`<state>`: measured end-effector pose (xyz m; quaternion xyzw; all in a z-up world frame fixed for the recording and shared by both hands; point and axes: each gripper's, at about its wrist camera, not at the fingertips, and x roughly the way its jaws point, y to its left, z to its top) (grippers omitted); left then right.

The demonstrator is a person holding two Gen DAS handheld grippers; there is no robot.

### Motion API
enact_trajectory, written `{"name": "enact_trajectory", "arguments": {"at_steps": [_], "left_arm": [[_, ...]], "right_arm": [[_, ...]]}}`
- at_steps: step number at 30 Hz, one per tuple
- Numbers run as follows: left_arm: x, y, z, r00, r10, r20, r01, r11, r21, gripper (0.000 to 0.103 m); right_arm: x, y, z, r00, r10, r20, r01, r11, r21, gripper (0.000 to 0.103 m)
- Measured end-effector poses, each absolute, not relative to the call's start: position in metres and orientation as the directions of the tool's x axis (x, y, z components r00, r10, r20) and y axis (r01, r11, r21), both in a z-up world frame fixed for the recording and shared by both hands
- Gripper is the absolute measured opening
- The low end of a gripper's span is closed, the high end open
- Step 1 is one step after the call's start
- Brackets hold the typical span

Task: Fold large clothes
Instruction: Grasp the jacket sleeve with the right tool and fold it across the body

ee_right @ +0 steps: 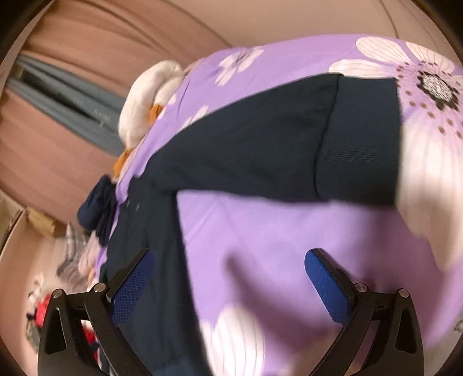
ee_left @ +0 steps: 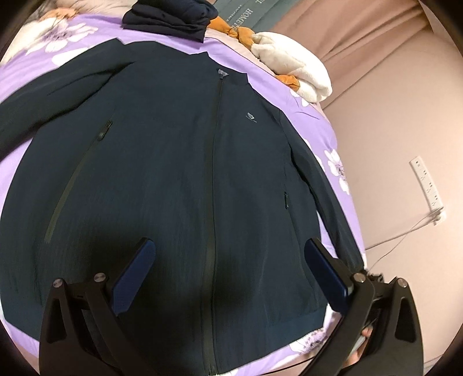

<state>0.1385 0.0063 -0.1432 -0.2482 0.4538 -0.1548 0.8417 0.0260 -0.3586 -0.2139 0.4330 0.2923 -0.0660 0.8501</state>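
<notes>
The navy jacket (ee_left: 179, 162) is lying flat, zipped, front up on the purple floral bedspread (ee_left: 332, 138), straight ahead of the left tongs (ee_left: 228, 277), which are hovering above its hem, spread wide and holding nothing. The right tongs (ee_right: 228, 285) are likewise gaping empty, tilted over the bedspread just short of the jacket's outstretched sleeve (ee_right: 289, 144). A folded dark garment (ee_left: 170, 17) and a white plush toy (ee_left: 295, 66) are sitting beyond the collar.

Left wrist view: dark navy zip-front jacket (ee_left: 173, 173) covers most of the purple floral bedspread (ee_left: 327, 136). Obstacles: folded navy garment pile (ee_left: 170, 14) at 12 o'clock, white-and-orange plush toy (ee_left: 292, 66) at 1 o'clock. Bare bedspread strip at 2 to 4 o'clock.
</notes>
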Motion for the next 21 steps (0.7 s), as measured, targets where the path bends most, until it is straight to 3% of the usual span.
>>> {"name": "enact_trajectory", "arguments": {"at_steps": [7, 9, 11, 13, 17, 21], "left_arm": [[0.163, -0.002, -0.154, 0.528, -0.452, -0.719, 0.034, 0.858, -0.513, 0.103], [0.172, -0.001, -0.161, 0.528, -0.425, -0.736, 0.015, 0.871, -0.492, 0.103], [0.178, 0.004, -0.167, 0.529, -0.413, -0.741, -0.009, 0.871, -0.491, 0.103], [0.185, 0.012, -0.171, 0.532, -0.401, -0.746, -0.038, 0.869, -0.494, 0.103], [0.2, 0.034, -0.173, 0.527, -0.389, -0.755, -0.085, 0.86, -0.503, 0.103], [0.206, 0.066, -0.161, 0.563, -0.386, -0.731, -0.102, 0.845, -0.524, 0.103]], "right_arm": [[0.05, -0.389, -0.209, 0.878, -0.114, -0.465, 0.444, 0.56, 0.7, 0.099], [0.049, -0.401, -0.21, 0.873, -0.18, -0.453, 0.476, 0.513, 0.715, 0.079], [0.045, -0.413, -0.215, 0.864, -0.206, -0.46, 0.5, 0.461, 0.733, 0.044], [0.041, -0.422, -0.219, 0.85, -0.215, -0.48, 0.524, 0.427, 0.737, 0.028], [0.043, -0.425, -0.195, 0.825, -0.252, -0.505, 0.559, 0.486, 0.671, 0.011], [0.066, -0.407, -0.126, 0.821, -0.304, -0.483, 0.551, 0.641, 0.534, 0.01]]}}
